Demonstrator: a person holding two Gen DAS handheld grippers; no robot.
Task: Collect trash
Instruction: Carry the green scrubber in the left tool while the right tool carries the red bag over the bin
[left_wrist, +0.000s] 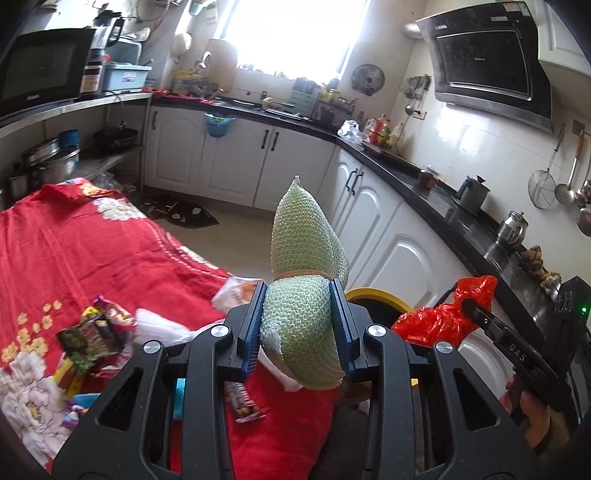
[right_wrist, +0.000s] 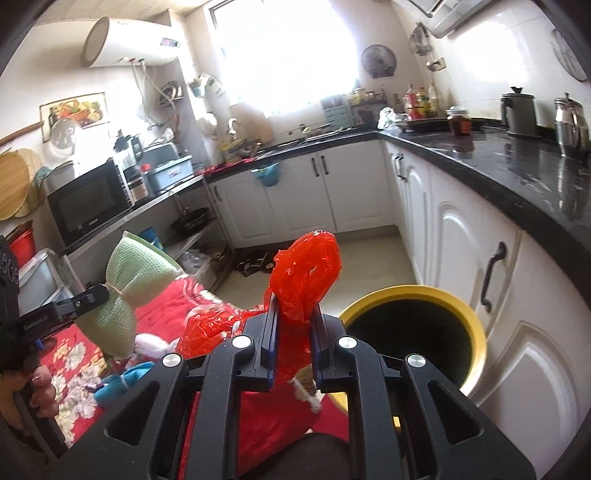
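Clenched in our left gripper (left_wrist: 297, 325), we're carrying soft, springy green foam netting (left_wrist: 303, 258); our right gripper (right_wrist: 293, 341) is pinching a light, slippery red plastic bag (right_wrist: 306, 273) beside the yellow-rimmed bin (right_wrist: 476, 332).

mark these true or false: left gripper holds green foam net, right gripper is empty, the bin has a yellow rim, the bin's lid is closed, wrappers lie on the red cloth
1. The left gripper holds a green foam net. True.
2. The right gripper is empty. False: it is shut on a red plastic bag.
3. The bin has a yellow rim. True.
4. The bin's lid is closed. False: its top is open.
5. Wrappers lie on the red cloth. True.
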